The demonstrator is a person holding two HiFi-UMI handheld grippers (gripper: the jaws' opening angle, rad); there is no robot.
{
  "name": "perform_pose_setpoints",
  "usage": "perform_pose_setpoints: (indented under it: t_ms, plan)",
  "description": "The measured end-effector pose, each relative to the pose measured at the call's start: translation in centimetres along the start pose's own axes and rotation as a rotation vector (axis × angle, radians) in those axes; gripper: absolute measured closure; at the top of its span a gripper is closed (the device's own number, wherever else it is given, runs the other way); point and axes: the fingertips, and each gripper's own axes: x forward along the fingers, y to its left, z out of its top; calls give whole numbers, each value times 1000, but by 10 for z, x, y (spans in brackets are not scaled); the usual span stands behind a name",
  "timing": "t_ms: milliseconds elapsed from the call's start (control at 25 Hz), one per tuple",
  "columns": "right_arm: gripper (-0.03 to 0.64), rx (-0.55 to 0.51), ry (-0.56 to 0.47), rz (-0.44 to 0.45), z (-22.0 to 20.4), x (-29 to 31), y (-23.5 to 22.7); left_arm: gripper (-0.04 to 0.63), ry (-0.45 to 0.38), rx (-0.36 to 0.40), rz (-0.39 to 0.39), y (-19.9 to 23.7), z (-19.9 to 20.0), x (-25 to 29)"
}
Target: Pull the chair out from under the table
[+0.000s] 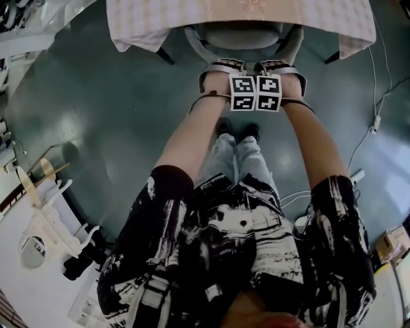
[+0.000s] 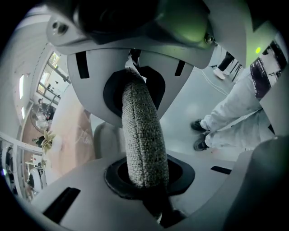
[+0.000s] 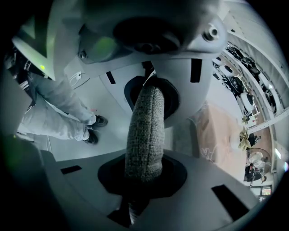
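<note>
Because the left gripper (image 1: 220,69) and the right gripper (image 1: 283,69) are both clamped on the top of the chair (image 1: 243,35), the step in hand is, I judge, the pull itself. To do it well, both hands should draw back together and level, toward the person, so that the chair slides straight and does not turn or tip. The grip should be kept firm, since the padded rim could slip out. The person's feet (image 1: 237,131) stand just behind the chair, so a step back will probably be needed.

Each gripper view shows what the head view cannot. The fingers (image 2: 90,189) of the left one are almost closed on the woven backrest rim (image 2: 143,135), which runs across between them, and the right gripper view shows the same hold on the rim (image 3: 145,131). Only the head view shows where the chair is: its seat is tucked under the counter (image 1: 320,19) with the checked cloth (image 1: 141,25), and a cable (image 1: 375,96) lies on the floor (image 1: 96,96) at the right, well apart from the chair.
</note>
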Motion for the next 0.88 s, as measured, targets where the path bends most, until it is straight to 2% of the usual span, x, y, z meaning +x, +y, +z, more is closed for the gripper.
perform_pose_setpoints:
  t_ms: [600, 880]
  plan:
    - [574, 55, -10, 56, 13, -12, 28, 551, -22, -20, -60, -30, 5, -14]
    - [574, 59, -9, 73, 26, -23, 65, 551, -28, -30, -76, -69, 12, -28]
